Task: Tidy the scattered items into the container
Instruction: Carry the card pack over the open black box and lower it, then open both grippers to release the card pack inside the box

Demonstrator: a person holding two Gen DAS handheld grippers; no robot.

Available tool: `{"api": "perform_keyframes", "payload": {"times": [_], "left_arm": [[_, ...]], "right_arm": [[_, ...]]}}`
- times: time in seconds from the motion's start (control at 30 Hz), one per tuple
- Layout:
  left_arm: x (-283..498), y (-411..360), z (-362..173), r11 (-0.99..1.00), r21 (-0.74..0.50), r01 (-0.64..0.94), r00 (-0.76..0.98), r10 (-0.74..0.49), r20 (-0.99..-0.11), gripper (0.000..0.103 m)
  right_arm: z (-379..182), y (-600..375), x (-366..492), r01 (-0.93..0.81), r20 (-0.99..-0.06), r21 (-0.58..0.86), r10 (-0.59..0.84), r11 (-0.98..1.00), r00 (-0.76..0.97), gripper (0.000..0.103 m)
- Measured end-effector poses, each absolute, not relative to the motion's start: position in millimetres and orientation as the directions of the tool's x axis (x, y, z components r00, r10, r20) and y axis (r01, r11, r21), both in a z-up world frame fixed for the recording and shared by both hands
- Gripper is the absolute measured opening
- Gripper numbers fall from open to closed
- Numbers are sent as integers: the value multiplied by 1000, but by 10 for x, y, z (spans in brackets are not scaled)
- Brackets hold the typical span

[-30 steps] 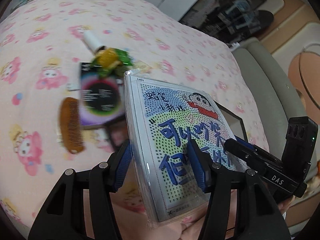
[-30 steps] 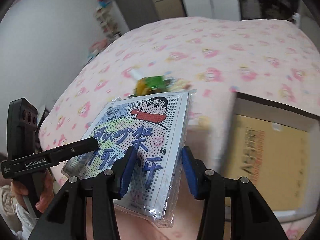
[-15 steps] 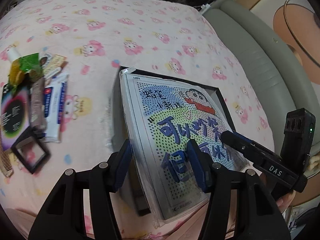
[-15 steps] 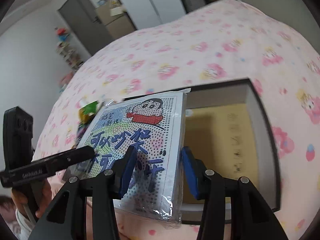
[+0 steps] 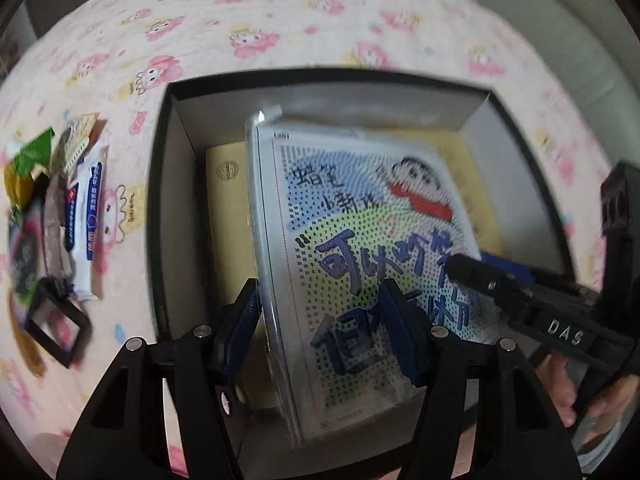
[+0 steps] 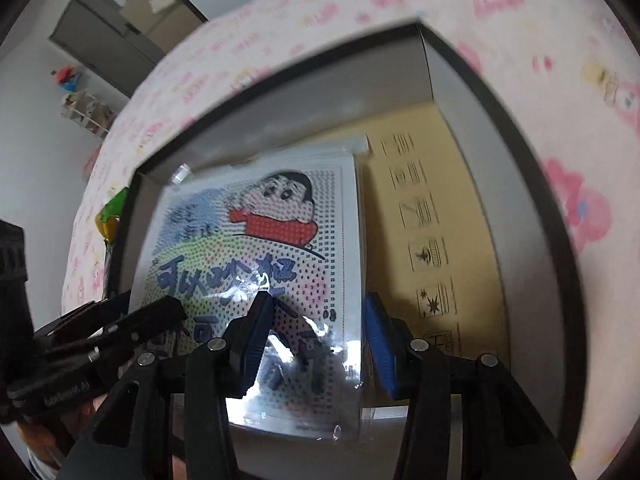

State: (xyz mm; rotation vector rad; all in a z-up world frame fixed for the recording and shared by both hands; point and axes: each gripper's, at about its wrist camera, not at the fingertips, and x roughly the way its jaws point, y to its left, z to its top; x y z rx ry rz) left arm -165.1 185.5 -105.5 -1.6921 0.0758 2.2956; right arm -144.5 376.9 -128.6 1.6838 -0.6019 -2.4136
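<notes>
Both grippers hold one flat plastic-wrapped cartoon kit, white with dots, a cartoon boy and blue characters. My left gripper is shut on its near left edge. My right gripper is shut on its near right edge; the kit also shows in the right wrist view. The kit hangs tilted inside the open black-rimmed box, above a yellow booklet on the box floor. The box rim and the booklet fill the right wrist view.
The box sits on a pink patterned bedspread. Left of the box lies a pile: a white-and-blue tube, a green-yellow packet, a dark card and a small black square frame. A door and shelf stand far off.
Both grippers have carried the kit from above the box's rim down into the box. The box now fills both views, and the pile has slid to the left edge.
</notes>
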Motion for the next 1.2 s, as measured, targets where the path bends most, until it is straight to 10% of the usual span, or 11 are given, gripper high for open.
{"api": "perform_keyframes", "payload": {"times": [0.5, 1.03, 1.2], "left_arm": [[-1561, 1755, -1002, -964, -152, -216, -310, 215, -926, 59], [-1562, 1656, -872, -964, -197, -177, -335, 247, -909, 59], [-1616, 1986, -911, -945, -162, -284, -302, 249, -920, 60]], "right_arm": [[-1355, 3629, -1721, -170, -950, 195, -143, -966, -279, 47], [-1443, 3280, -1704, -105, -902, 383, -347, -918, -256, 58], [-1185, 3525, -1456, -316, -903, 269, -123, -910, -413, 58]]}}
